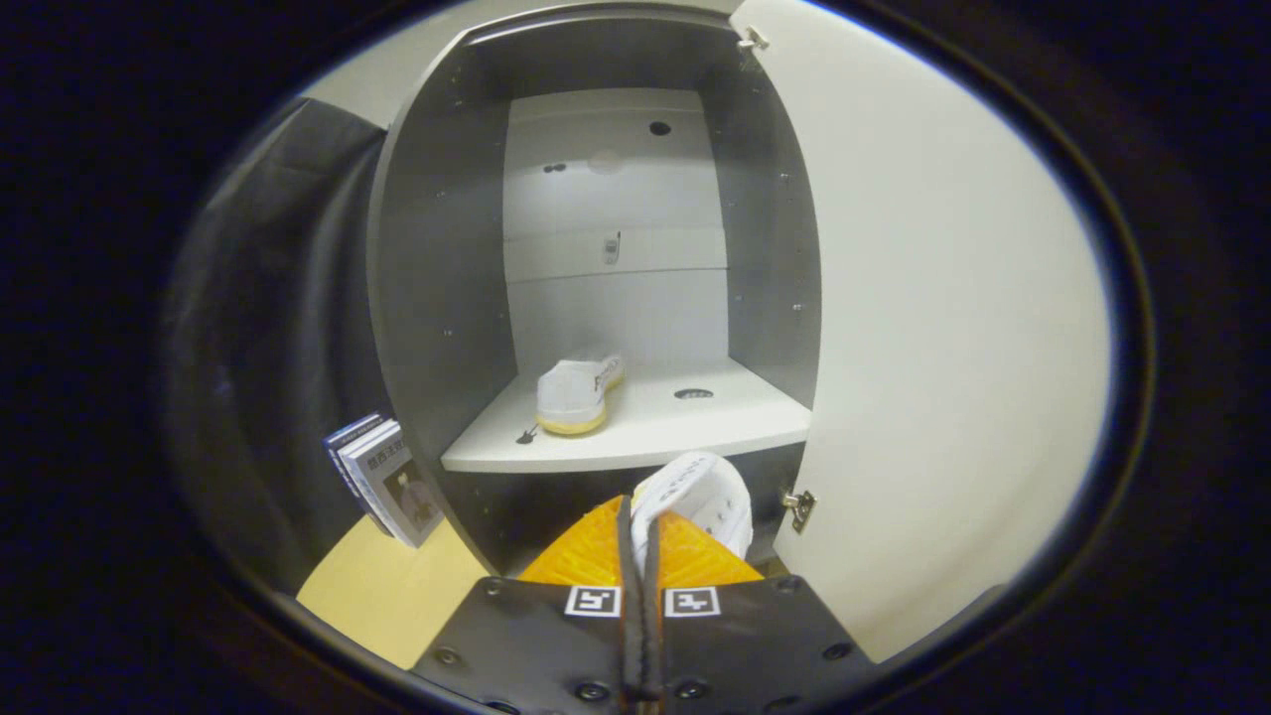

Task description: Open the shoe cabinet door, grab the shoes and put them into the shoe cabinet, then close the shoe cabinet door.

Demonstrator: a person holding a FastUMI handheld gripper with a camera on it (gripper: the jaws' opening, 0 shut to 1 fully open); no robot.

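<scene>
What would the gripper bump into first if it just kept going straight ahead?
Probably the front edge of the white shelf in the open cabinet, though depth is unclear. The gripper is shut on a white shoe, which would touch first.

Lighting moderate and uneven. The open white cabinet door [943, 328] is brightest, near glare. The grey cabinet interior [437, 288] lies in shade. Strong fisheye bending at the edges; slight softness throughout.

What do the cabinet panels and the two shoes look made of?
Cabinet side panels: likely matte grey laminated board, with drilled shelf-pin holes. Shoe on shelf: white canvas or leather, unclear, with yellowish rubbery sole. Shoe pinched in the shut gripper: white, similar upper.
</scene>
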